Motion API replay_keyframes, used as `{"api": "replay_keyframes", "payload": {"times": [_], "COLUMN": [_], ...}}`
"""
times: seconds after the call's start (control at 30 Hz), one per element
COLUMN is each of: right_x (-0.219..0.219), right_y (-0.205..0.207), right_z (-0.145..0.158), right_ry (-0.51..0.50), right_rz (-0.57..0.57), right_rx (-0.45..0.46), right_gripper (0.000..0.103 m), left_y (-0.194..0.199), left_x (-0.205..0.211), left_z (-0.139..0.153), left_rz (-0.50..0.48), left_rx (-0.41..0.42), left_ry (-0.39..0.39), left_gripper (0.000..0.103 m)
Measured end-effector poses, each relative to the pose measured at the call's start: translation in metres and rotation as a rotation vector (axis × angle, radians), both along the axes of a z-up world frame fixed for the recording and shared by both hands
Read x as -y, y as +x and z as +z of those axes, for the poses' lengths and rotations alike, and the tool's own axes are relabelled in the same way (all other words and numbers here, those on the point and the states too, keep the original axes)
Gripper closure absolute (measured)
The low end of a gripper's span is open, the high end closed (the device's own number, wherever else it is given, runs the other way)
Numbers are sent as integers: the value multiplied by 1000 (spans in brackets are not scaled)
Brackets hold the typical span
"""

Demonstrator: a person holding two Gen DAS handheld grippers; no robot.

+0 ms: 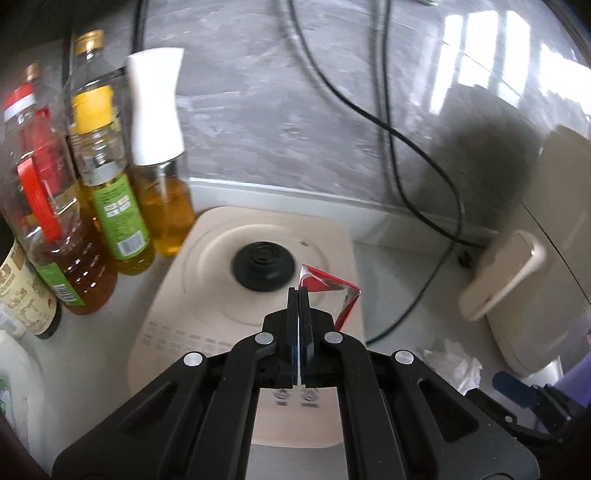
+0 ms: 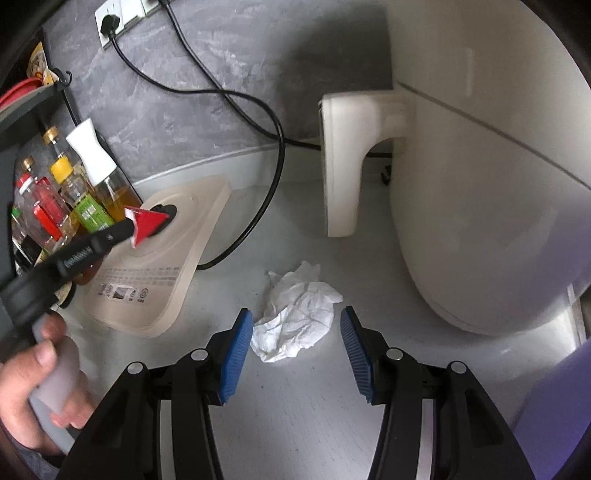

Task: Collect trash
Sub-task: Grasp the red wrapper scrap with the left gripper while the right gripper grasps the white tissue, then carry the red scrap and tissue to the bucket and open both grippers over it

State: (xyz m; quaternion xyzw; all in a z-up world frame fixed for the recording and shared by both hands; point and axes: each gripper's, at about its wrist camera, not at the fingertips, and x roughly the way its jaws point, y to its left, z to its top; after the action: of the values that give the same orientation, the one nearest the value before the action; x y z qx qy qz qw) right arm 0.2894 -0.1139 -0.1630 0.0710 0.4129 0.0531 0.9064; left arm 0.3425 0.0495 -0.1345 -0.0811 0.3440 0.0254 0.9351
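Two grippers [image 2: 296,317] [image 1: 298,291] — one red wrapper [image 1: 327,286], one crumpled tissue [image 2: 295,314], four bottles [image 1: 99,147], two black cables [image 2: 236,96].

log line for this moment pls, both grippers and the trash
left gripper: shut on red wrapper | right gripper: open, around crumpled tissue on counter

bottle labels [image 1: 118,218] (blurred), appliance print [image 2: 125,291], nothing legible

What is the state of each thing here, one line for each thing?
left gripper: shut on the red wrapper.
red wrapper: pinched, lifted above the beige base.
right gripper: open, either side of the tissue.
crumpled tissue: lying on the counter, not gripped.
beige base: flat on the counter.
spray bottle: upright, white cap on.
black plug: in the wall socket.
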Motion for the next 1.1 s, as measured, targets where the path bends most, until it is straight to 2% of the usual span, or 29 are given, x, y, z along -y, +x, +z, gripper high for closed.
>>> {"api": "replay_keyframes", "payload": {"times": [0.17,0.27,0.3,0.37,0.63,1.1], "right_x": [-10,-15,-15,-16,-20,-1], "right_y": [12,20,21,21,-9,-90], "right_z": [-14,-24,-26,-26,-1,78], "right_ry": [-28,-50,-57,-71,-77,-5], "right_rz": [19,31,34,38,103,158], "right_rx": [-28,-59,-65,-63,-32,135], "right_gripper": [56,73,84,89,91,91], "left_y": [-5,-11,-12,-16,-48,-128], "left_x": [-14,-20,-20,-21,-28,-16], "left_z": [3,4,5,6,23,77], "left_rz": [26,36,38,40,60,67], "left_rx": [-2,-11,-11,-13,14,96], "left_ry": [-4,-10,-9,-10,-28,15], "left_gripper": [102,102,102,102,102,102]}}
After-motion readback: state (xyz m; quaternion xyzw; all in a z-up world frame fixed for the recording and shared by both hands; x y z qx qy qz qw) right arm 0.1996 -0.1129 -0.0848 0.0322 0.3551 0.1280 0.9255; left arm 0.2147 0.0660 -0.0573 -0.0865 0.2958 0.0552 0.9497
